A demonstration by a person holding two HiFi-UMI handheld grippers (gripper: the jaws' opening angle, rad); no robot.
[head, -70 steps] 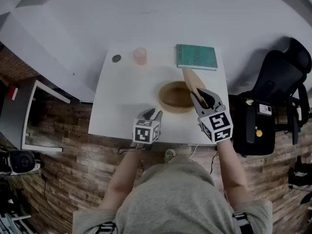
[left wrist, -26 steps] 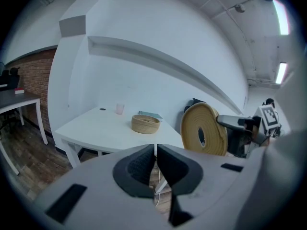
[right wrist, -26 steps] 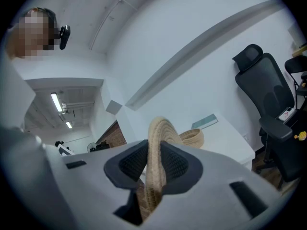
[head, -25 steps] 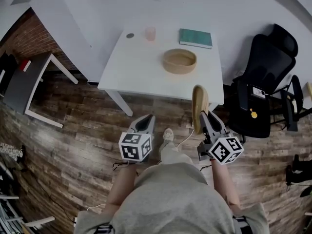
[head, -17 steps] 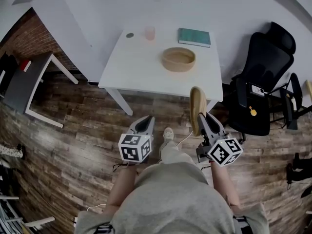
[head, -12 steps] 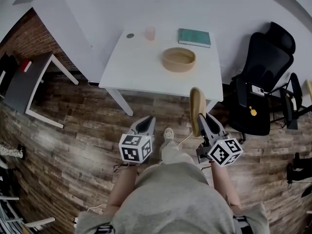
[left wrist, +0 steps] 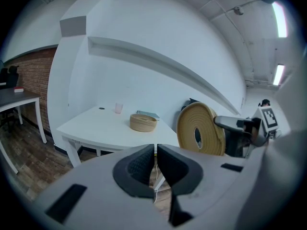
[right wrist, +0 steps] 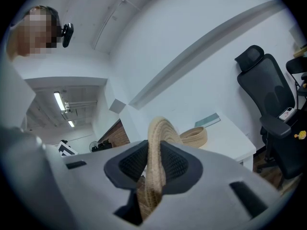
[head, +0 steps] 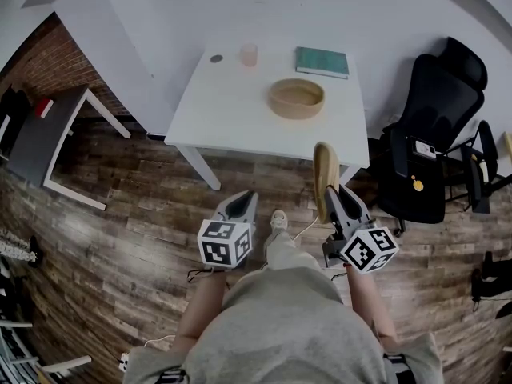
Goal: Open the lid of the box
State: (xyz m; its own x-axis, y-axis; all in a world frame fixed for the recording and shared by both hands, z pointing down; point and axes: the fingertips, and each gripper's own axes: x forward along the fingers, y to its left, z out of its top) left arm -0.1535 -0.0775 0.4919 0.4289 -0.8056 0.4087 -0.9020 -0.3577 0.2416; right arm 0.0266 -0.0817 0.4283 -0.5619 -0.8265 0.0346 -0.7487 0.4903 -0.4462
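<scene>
Lid: round, woven, tan, with a dark oval at its centre. Already off the box. Stands on edge, clamped by the rim between both pads of the right gripper. Hangs over the wood floor, just in front of the table's near edge and well apart from the box.

Box: round, woven, top open. Sits on the white table, right of centre, toward the far side.

Left gripper: jaws together, nothing between them. Held beside the right gripper, over the floor, apart from the lid.

Also on the table, behind the box: green book lying flat near the far right corner; pink cup upright at the far edge, to the left; small dark disc just left of the cup. None touching the box.

Around the table: black office chair to the right, dark side table to the left, beside a brick wall.
</scene>
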